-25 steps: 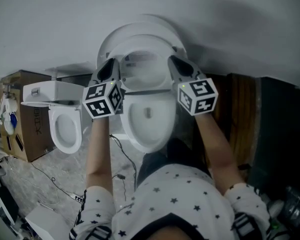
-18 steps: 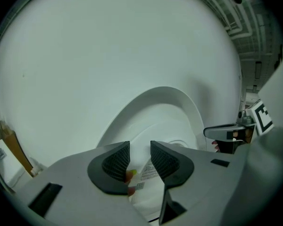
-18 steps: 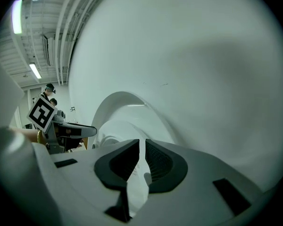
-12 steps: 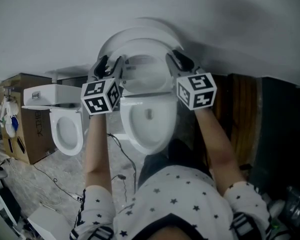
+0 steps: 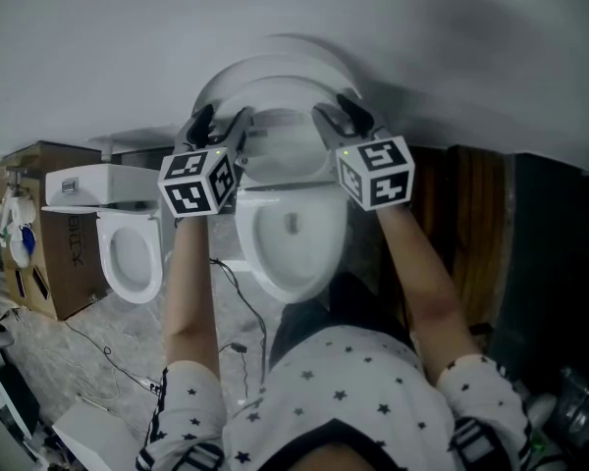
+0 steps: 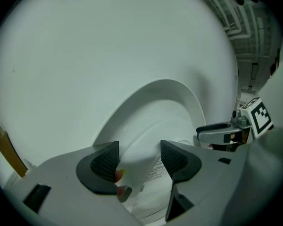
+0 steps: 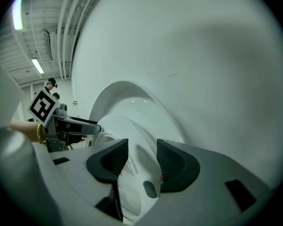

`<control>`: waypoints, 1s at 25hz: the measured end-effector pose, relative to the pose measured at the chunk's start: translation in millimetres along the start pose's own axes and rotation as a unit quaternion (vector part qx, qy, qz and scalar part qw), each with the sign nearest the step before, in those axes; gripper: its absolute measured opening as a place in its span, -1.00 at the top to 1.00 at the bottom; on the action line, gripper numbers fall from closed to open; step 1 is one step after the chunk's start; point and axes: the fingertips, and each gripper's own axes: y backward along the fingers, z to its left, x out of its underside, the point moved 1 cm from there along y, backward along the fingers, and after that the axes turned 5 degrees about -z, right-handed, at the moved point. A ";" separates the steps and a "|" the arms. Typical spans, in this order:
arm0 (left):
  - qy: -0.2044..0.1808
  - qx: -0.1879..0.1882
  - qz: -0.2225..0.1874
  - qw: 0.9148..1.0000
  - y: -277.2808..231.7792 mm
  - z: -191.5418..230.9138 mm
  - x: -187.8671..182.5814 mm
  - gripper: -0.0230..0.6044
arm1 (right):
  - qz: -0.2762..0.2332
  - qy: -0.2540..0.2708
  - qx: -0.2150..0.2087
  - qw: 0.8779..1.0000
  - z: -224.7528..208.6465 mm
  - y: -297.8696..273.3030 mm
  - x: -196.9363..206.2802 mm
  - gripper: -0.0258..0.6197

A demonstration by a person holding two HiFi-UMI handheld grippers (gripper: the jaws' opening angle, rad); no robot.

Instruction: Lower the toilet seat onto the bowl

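The white toilet bowl (image 5: pixel 290 243) stands in front of me with its seat (image 5: pixel 283 137) raised against the upright lid (image 5: pixel 275 67). My left gripper (image 5: pixel 219 126) is at the seat's left edge and my right gripper (image 5: pixel 342 116) at its right edge. Both have just been opening. In the left gripper view the seat's rim (image 6: pixel 144 145) runs between the spread jaws of the left gripper (image 6: pixel 139 157), and the pads do not press on it. The right gripper (image 7: pixel 141 157) likewise straddles the rim (image 7: pixel 137 140) without pinching it.
A second white toilet (image 5: pixel 128 248) stands to the left, with a cardboard box (image 5: pixel 49 234) beyond it. Cables (image 5: pixel 108 361) lie on the marbled floor. A dark wooden panel (image 5: pixel 476 224) is on the right. A plain wall rises right behind the lid.
Both grippers' jaws have gone from shut to spread wide. The hands have shifted slightly toward the seat's two edges, the right one a little inward.
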 end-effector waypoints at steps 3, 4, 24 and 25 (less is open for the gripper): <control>0.001 0.003 0.004 1.000 -1.1 0.2 0.7 0.09 | 0.003 0.001 -0.001 1.000 1.0 -2.8 0.4 0.37; 0.000 0.003 0.005 1.000 -1.5 -0.8 0.8 0.09 | 0.004 0.001 -0.002 1.000 0.6 -3.0 0.6 0.37; 0.007 0.000 0.005 1.000 6.9 -5.8 5.4 0.09 | 0.002 -0.021 -0.002 1.000 2.6 5.1 4.8 0.37; 0.006 -0.001 0.004 1.000 8.0 -6.1 5.6 0.09 | 0.002 -0.020 -0.002 1.000 3.3 6.0 4.7 0.37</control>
